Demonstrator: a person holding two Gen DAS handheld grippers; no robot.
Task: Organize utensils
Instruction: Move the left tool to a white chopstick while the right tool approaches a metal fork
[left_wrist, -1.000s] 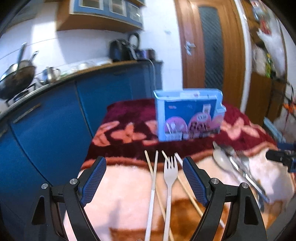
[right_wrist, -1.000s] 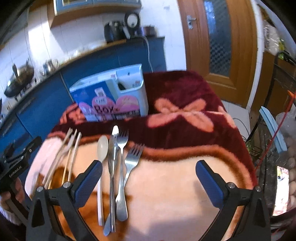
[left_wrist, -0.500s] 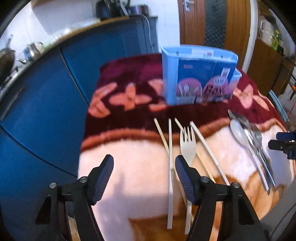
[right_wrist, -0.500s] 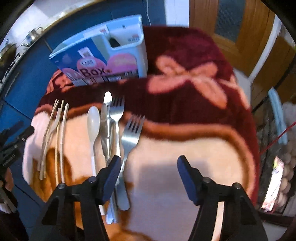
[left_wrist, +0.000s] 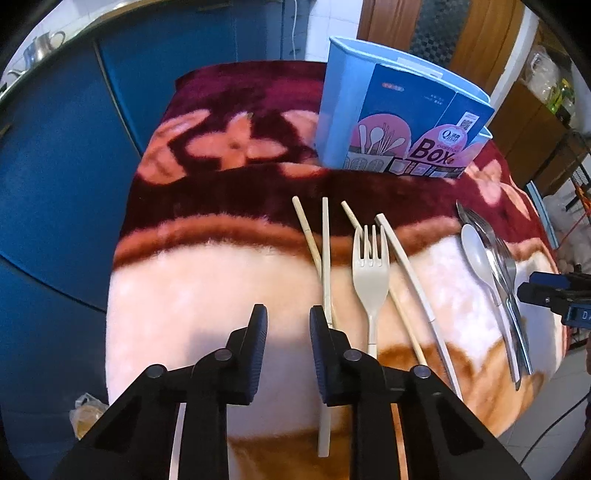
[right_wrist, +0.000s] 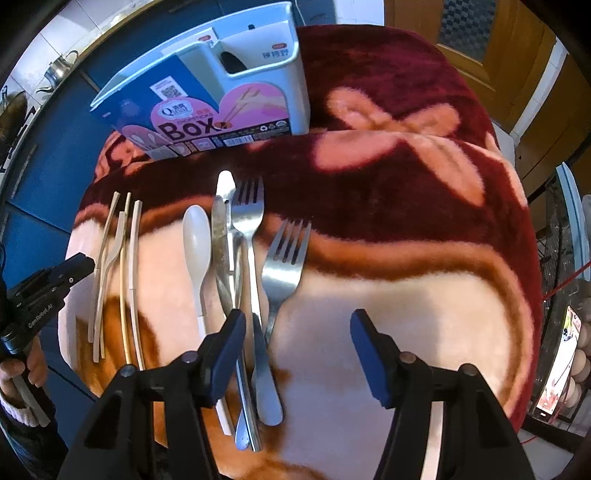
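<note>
A plush blanket (left_wrist: 207, 280) in maroon, cream and tan with pink flowers is covering the tabletop, which is standing beside blue kitchen cabinets (left_wrist: 66, 155); a brown wooden door (right_wrist: 491, 48) is showing behind. At the far end of the blanket a pale blue plastic utensil holder with a pink and blue "Box" label (left_wrist: 402, 122) is standing upright.

The utensils are lying in two groups on the cream part of the blanket. Toward the left are a cream plastic fork (left_wrist: 371, 273) and four cream chopsticks (left_wrist: 325, 251), some crossing one another. Toward the right are a white plastic spoon (right_wrist: 197, 243), a steel knife (right_wrist: 221, 236), a steel fork touching the knife (right_wrist: 248, 221) and a second steel fork (right_wrist: 283, 266) lying just beside them.

The left gripper (left_wrist: 284, 325) is pointing down at the blanket, its jaws having just been closing to a narrow gap with only blanket between them; one chopstick is passing just outside its right finger. The right gripper (right_wrist: 297, 328) is standing half open after closing, with the handle of the second steel fork between its fingers but not pinched.

The lower ends of several handles are being hidden by the gripper bodies. A hand (right_wrist: 16, 373) at the left edge of the right wrist view is cut off. The holder's inside is hard to make out.
</note>
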